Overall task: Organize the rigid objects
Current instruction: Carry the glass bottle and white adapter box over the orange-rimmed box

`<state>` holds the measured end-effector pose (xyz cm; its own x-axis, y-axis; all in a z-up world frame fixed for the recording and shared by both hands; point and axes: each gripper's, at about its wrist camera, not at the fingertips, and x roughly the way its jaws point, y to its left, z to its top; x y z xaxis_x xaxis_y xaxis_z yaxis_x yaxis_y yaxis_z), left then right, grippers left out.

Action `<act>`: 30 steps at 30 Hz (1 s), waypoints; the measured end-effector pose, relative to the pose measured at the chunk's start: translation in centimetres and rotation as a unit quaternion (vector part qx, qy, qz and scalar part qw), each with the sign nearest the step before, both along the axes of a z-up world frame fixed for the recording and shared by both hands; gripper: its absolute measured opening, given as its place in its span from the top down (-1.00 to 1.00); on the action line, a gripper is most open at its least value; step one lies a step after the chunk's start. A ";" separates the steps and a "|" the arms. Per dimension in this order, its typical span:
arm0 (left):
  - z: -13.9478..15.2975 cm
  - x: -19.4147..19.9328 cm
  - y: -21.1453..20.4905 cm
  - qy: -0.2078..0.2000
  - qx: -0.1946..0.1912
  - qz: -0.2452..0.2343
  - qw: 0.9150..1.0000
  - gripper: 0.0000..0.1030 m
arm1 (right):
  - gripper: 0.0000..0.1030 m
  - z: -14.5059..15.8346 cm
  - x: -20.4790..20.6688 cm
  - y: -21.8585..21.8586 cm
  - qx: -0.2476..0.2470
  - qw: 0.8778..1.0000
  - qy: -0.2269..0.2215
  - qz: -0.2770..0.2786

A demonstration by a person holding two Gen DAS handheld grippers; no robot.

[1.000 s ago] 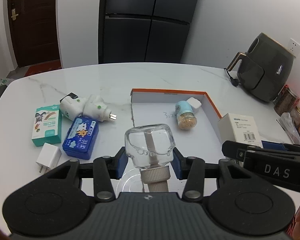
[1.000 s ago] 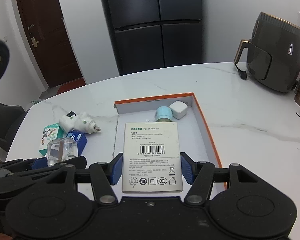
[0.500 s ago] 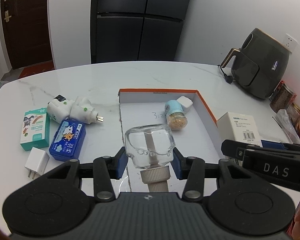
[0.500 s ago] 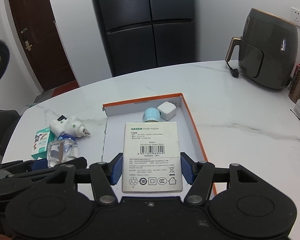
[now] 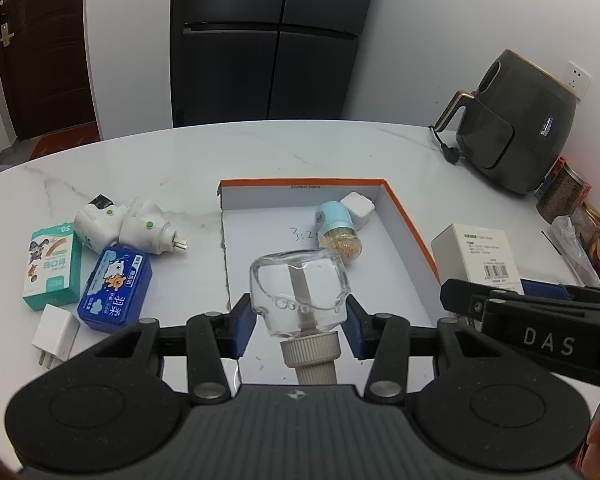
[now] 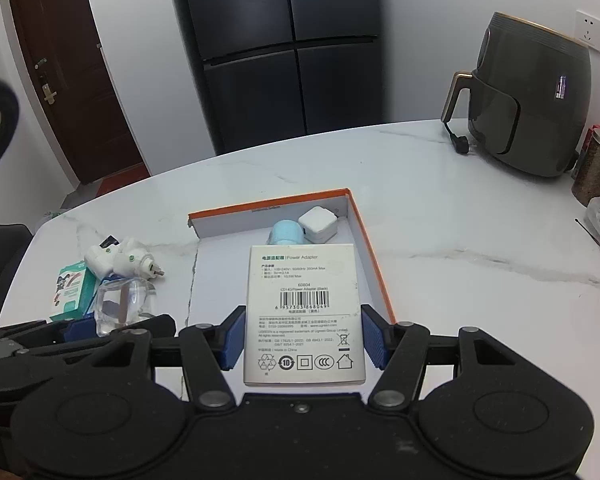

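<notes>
My left gripper [image 5: 298, 326] is shut on a clear glass bottle [image 5: 300, 292] with a beige cap, held above the near end of the orange-rimmed white tray [image 5: 406, 216]. My right gripper [image 6: 304, 338] is shut on a white power adapter box [image 6: 304, 312], held above the tray [image 6: 374, 264]; the box also shows in the left wrist view [image 5: 480, 254]. In the tray lie a blue-lidded toothpick jar [image 5: 338, 230] and a white cube charger [image 5: 358, 209]. The bottle also shows in the right wrist view [image 6: 122, 302].
Left of the tray lie white plug adapters [image 5: 124, 226], a green box [image 5: 52, 266], a blue case [image 5: 116, 288] and a white charger [image 5: 56, 336]. A dark air fryer [image 5: 516, 124] and jars [image 5: 564, 190] stand at the right.
Both grippers have pulled back and risen a little with their loads; the tray and table items look farther away. Grips are unchanged.
</notes>
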<state>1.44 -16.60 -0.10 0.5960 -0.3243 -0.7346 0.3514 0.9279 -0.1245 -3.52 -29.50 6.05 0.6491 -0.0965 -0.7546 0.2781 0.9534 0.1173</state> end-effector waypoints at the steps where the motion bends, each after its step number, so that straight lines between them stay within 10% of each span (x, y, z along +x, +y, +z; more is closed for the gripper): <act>1: 0.0 0.1 -0.1 0.001 0.000 0.000 1.000 0.10 | -0.37 -0.1 0.1 -0.1 0.000 1.000 0.000 0.000; 30: -0.4 2.9 -3.2 0.002 0.002 0.007 1.000 0.10 | -0.37 -0.9 3.1 -3.0 -0.016 1.000 0.006 0.016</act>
